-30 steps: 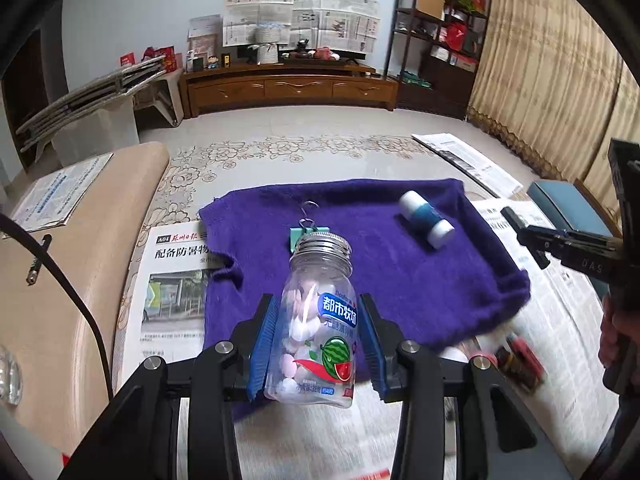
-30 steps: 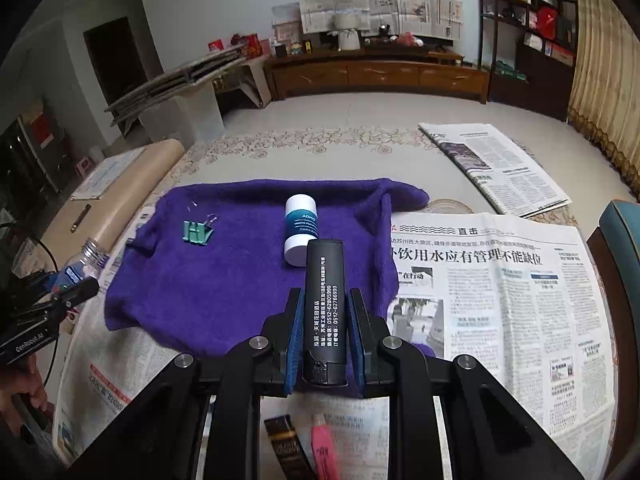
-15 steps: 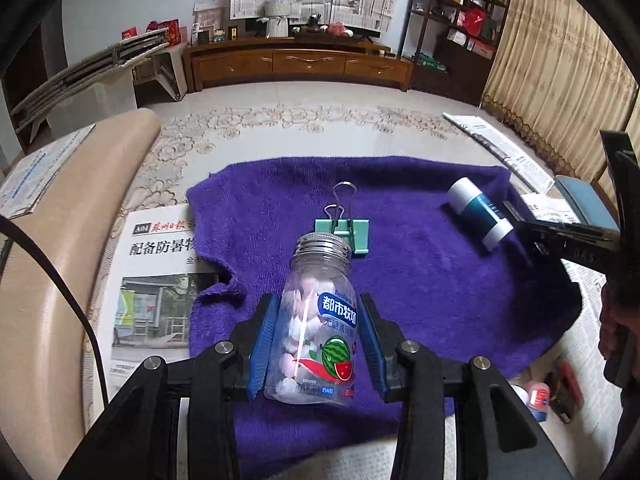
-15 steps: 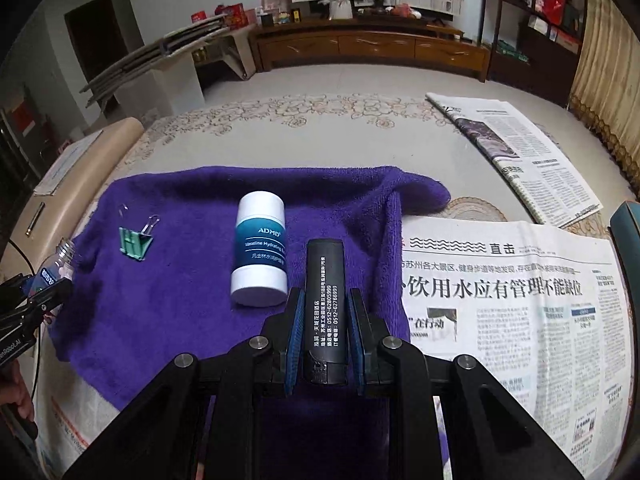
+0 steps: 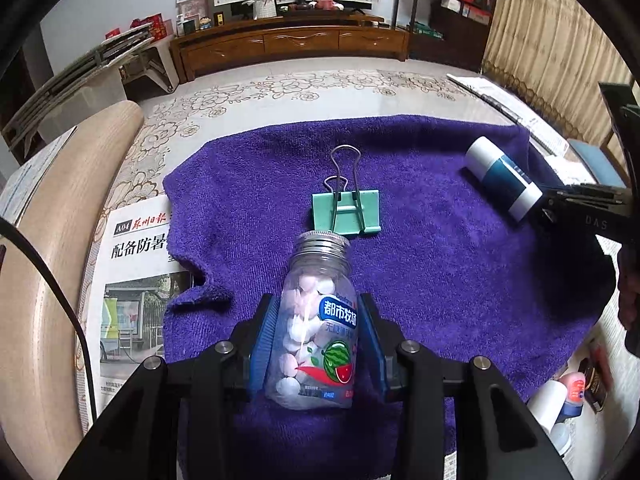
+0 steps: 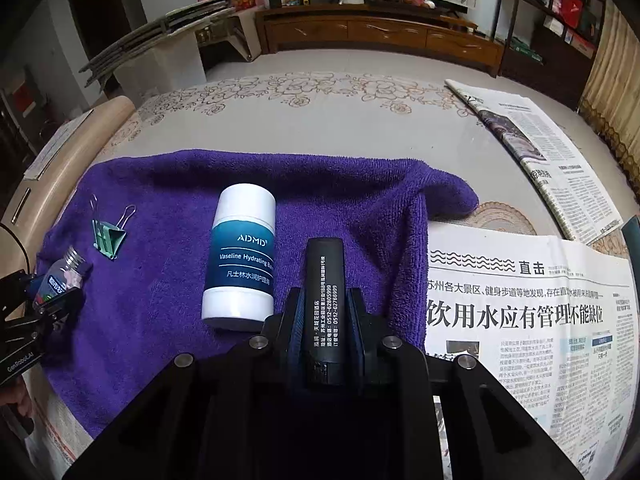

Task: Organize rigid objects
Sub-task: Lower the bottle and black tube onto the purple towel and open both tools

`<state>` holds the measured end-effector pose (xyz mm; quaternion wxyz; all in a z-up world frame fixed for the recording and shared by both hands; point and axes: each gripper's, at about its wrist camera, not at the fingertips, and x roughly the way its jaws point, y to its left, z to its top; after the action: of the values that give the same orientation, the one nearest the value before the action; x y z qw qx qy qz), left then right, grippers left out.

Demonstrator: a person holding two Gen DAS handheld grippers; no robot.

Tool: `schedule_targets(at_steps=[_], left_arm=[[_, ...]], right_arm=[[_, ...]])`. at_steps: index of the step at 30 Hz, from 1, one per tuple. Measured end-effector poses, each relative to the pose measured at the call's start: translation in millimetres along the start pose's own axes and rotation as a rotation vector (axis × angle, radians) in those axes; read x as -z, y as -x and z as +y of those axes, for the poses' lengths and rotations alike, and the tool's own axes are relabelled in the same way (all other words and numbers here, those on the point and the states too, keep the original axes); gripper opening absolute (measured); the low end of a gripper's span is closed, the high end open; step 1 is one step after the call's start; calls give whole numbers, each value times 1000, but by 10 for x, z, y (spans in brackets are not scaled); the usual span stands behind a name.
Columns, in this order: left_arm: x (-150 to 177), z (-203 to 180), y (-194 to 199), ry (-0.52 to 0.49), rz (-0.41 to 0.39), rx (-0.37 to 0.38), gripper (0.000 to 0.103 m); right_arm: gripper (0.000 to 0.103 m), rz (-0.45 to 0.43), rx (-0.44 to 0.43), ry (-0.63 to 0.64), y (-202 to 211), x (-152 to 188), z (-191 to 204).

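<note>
My left gripper is shut on a clear candy bottle with a silver cap, low over the near part of a purple towel. A green binder clip lies on the towel just beyond the bottle's cap. My right gripper is shut on a black tube with white print, above the towel's right part. A white and blue Vaseline balm stick lies on the towel just left of the tube. In the right wrist view the left gripper with the bottle shows at the far left.
Newspapers cover the table right of the towel, and one sheet lies to its left. Small items, among them a pink-capped tube, sit by the towel's near right corner. A wooden bench edge runs along the left.
Both grippers have come down and forward over the towel, each with its object still held. The clip and the balm stick now look nearer and larger.
</note>
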<state>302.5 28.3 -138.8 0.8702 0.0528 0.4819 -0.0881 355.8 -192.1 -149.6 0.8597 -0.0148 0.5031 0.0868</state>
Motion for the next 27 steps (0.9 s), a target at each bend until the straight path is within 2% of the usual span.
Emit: schedule_targets(at_steps=[5, 7, 12, 15, 16, 18, 20, 22, 24, 27], left_arm=[[14, -12, -21, -18, 7, -10, 41], [16, 3, -28, -15, 7, -18, 49], [18, -2, -23, -37, 13, -22, 51], [15, -16, -14, -43, 19, -9, 60], [18, -22, 4, -41, 17, -12, 67], [27, -47, 55, -38, 12, -9, 73], [37, -82, 109, -47, 8, -34, 85], [48, -120, 195, -64, -7, -76, 86], [60, -129, 314, -58, -24, -91, 86], [96, -148, 537, -31, -61, -94, 93]], right_arm=[[22, 0, 11, 52, -4, 16, 36], [22, 3, 13, 84, -8, 9, 47], [22, 6, -18, 144, 11, 27, 60], [24, 9, -47, 139, 27, 21, 36], [25, 9, -61, 125, 50, 23, 18], [26, 2, -66, 99, 114, 14, -24], [35, -9, -64, 88, 224, 29, -41], [41, -22, -71, 88, 318, 52, -42], [43, -32, -73, 87, 416, 86, -39], [59, -71, -88, 71, 651, 185, -49]])
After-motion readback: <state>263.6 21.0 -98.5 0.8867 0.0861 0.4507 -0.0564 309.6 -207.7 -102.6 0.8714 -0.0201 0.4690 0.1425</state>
